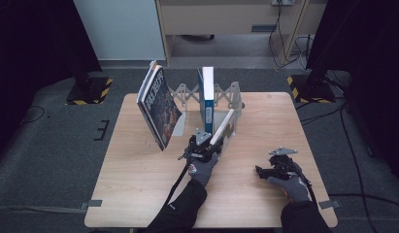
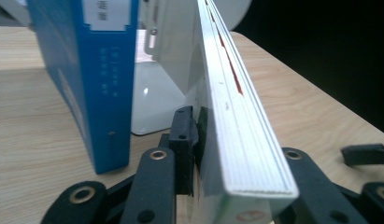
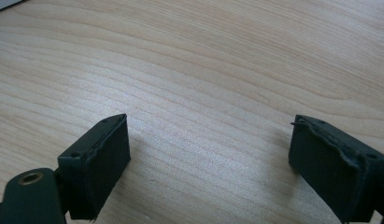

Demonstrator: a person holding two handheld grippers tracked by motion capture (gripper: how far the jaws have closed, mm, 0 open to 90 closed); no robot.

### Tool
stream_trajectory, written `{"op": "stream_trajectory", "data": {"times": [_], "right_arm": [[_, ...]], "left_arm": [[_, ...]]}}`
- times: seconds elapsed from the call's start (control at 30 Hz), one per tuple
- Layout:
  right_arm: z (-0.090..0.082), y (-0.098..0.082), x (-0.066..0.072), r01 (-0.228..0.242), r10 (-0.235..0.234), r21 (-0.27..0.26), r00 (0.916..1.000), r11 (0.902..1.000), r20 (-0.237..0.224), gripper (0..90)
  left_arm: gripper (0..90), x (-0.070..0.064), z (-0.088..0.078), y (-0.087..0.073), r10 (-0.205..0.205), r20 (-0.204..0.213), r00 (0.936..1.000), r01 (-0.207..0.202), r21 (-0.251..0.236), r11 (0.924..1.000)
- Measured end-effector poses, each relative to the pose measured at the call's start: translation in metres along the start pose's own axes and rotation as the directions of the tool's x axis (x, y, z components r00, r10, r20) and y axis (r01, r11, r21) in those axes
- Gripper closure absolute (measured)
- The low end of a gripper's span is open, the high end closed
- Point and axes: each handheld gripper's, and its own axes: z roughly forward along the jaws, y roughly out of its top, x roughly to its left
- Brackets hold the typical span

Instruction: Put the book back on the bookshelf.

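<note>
On table (image 1: 139, 194): three books; left claw (image 1: 207, 145) grips one (image 1: 224, 127), right claw (image 1: 265, 171) wide open.

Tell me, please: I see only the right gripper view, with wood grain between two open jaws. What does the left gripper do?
Observer: The left gripper grips the near end of a thin white book, which is tilted.
Operator: Where does its far end go?
Observer: It reaches the right end of an expanding book rack.
Operator: Are other books there?
Observer: A blue book stands upright in the middle, and a dark-covered book leans at the left end.
</note>
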Motion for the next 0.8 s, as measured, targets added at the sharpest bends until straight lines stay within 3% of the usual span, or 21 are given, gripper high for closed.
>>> {"op": "stream_trajectory", "data": {"times": [0.17, 0.37, 0.47, 0.67, 0.8], "right_arm": [[0.0, 0.0, 0.0, 0.001, -0.001, -0.001, 1.0, 1.0, 0.0, 12.7], [0.0, 0.0, 0.0, -0.001, 0.001, -0.001, 1.0, 1.0, 0.0, 12.7], [0.0, 0.0, 0.0, 0.0, 0.0, -0.001, 1.0, 1.0, 0.0, 12.7], [0.0, 0.0, 0.0, 0.001, -0.001, 0.002, 1.0, 1.0, -0.001, 12.6], [0.0, 0.0, 0.0, 0.002, -0.002, 0.0, 1.0, 1.0, 0.001, 12.6]], "left_arm": [[70.6, 0.001, 0.01, 0.005, -0.018, -0.006, 0.9998, 0.018, 0.005, 0.9998], [65.7, 0.0, 0.016, 0.006, 0.016, 0.01, 0.9998, -0.016, -0.003, 0.9999], [60.5, -0.001, 0.013, 0.005, 0.027, 0.012, 0.9996, -0.027, -0.005, 0.9996], [55.0, -0.002, -0.001, -0.001, 0.025, 0.07, 0.9973, -0.025, -0.003, 0.9997], [55.7, -0.003, -0.008, -0.006, 0.041, 0.082, 0.9958, -0.041, 0.005, 0.9991]]}}
